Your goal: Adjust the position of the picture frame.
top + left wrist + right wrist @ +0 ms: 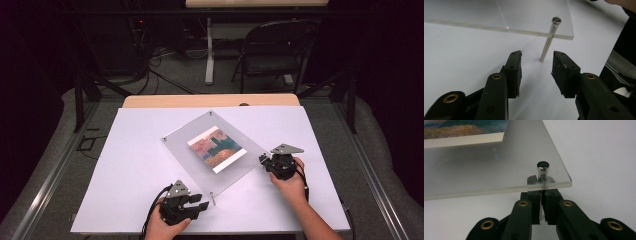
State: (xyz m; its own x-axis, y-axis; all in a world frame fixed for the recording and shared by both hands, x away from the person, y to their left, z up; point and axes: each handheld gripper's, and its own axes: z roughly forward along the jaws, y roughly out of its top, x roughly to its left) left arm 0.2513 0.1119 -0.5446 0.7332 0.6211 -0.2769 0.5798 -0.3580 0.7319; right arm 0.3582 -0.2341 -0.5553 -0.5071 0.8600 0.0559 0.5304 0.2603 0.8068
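Clear acrylic picture frame (212,150) on white table (125,175), right gripper (263,160) clamped on its three-o'clock metal standoff post (542,170), left gripper (536,62) wide open before six-o'clock metal post (549,41).

Metal post (547,42) stands ahead of the parted left claw (536,56) (clear table between).

right tool (541,185) tips hidden under acrylic frame (499,170)
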